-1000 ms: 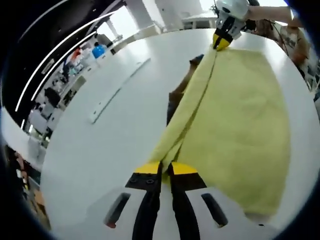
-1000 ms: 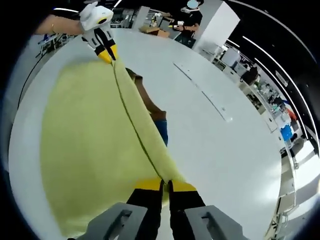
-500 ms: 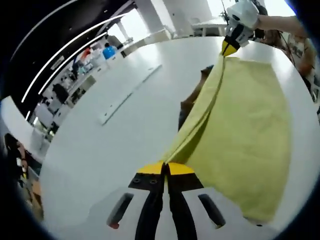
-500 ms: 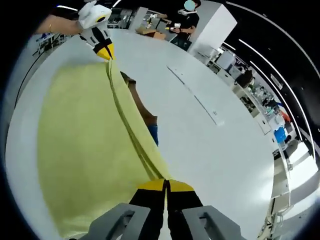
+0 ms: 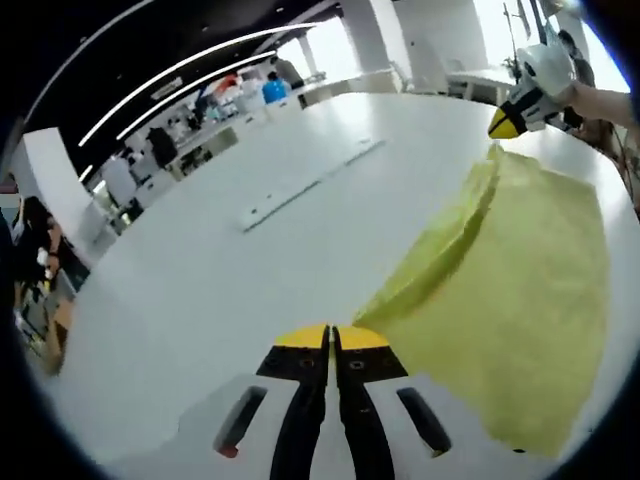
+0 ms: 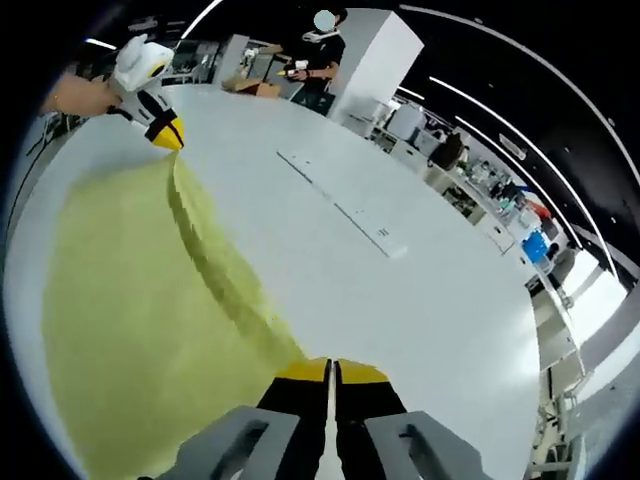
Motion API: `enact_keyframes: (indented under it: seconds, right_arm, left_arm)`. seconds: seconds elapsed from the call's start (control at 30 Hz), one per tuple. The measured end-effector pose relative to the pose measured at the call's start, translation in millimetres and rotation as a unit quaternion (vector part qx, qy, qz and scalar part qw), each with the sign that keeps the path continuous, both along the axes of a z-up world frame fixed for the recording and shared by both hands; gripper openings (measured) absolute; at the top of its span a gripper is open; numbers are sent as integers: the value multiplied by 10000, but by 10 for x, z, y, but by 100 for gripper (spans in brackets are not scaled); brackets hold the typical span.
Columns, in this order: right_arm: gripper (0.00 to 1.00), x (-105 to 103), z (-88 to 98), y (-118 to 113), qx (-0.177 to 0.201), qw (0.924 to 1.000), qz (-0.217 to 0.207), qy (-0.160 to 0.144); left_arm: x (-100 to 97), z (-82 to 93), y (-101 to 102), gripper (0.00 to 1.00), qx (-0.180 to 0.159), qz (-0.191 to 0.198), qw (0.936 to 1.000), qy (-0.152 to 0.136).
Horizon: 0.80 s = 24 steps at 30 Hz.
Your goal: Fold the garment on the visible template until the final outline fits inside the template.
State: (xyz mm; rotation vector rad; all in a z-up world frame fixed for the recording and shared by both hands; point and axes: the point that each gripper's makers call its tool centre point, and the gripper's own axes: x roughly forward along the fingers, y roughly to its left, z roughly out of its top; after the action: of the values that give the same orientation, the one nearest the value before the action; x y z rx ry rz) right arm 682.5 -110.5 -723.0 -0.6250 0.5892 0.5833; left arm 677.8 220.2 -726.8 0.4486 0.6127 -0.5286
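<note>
A yellow garment [image 5: 510,290] lies folded over on the white table [image 5: 200,300]. Its doubled edge runs as a low ridge from my left gripper [image 5: 331,337] up to my right gripper [image 5: 505,122], held by a hand at the top right. The left jaws are shut, with the ridge's near end right at their tips. In the right gripper view the same garment [image 6: 130,310] spreads to the left. Its ridge runs from my right gripper [image 6: 329,371], jaws shut, to the left gripper [image 6: 165,132] at the far end.
A long pale strip [image 5: 310,185] lies flat on the table beyond the garment, also seen as the strip [image 6: 340,205]. A person [image 6: 318,60] stands past the table's far edge. Desks and people fill the dim room behind.
The lifted fold has come down flat on the table and now covers the dark patch that showed beneath it. Both grippers have dropped low and both views have tilted up.
</note>
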Motion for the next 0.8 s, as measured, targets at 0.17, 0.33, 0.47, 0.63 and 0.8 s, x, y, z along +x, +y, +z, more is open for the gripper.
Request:
enact_keyframes:
  seconds: [0.17,0.33,0.47,0.63,0.8]
  right_arm:
    - [6,-28,67,-45,199,9997,-92,60]
    - [19,-100,0,-98,174,9993,-176,277]
    - [33,-218,-41,-89,488,9960,-411,620]
    - [58,-366,-53,-80,855,9884,-736,1015]
    - [76,-506,-9,-34,1136,9828,-792,1222]
  left_arm:
    - [-10,-4,13,0,5,29,10000,4]
    - [-59,-13,30,13,5,40,10000,88]
    - [-113,13,29,35,-329,188,9991,202]
    - [-229,125,-2,53,-949,285,9948,218]
    - [-396,212,-11,72,-1504,383,9874,311]
